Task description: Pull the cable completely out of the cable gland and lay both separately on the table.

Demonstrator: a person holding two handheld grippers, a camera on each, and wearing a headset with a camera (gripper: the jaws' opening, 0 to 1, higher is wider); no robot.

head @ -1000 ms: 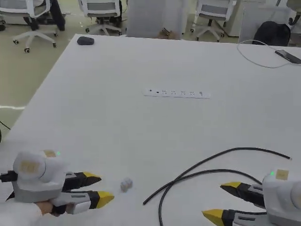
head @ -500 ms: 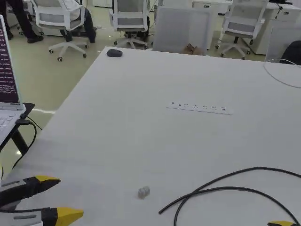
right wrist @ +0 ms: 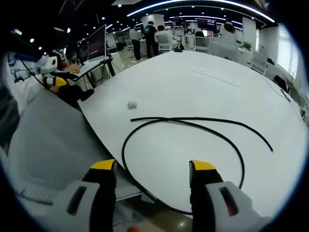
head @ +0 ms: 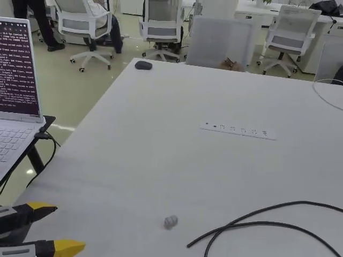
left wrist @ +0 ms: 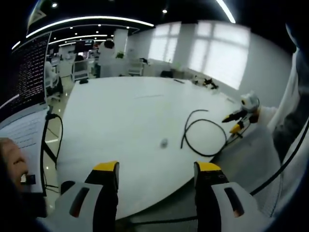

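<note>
The cable gland [head: 170,221], a small grey piece, lies alone on the white worktop [head: 161,139] near its front edge. It is too small to tell which way its axis points. The black cable [right wrist: 193,124] lies apart from it, to its right in the head view. The cable makes one big loop that crosses over itself. One free end points toward the gland and stops near it without touching, and the other end runs away along the worktop to the far right.

The left gripper [head: 53,227] is at the lower left corner of the head view, with its yellow-tipped jaws wide apart and nothing between them. The right gripper [right wrist: 153,165] is also wide and empty, and it looks across the loop from the worktop edge.

A power strip [head: 238,130] lies farther back on the worktop.
</note>
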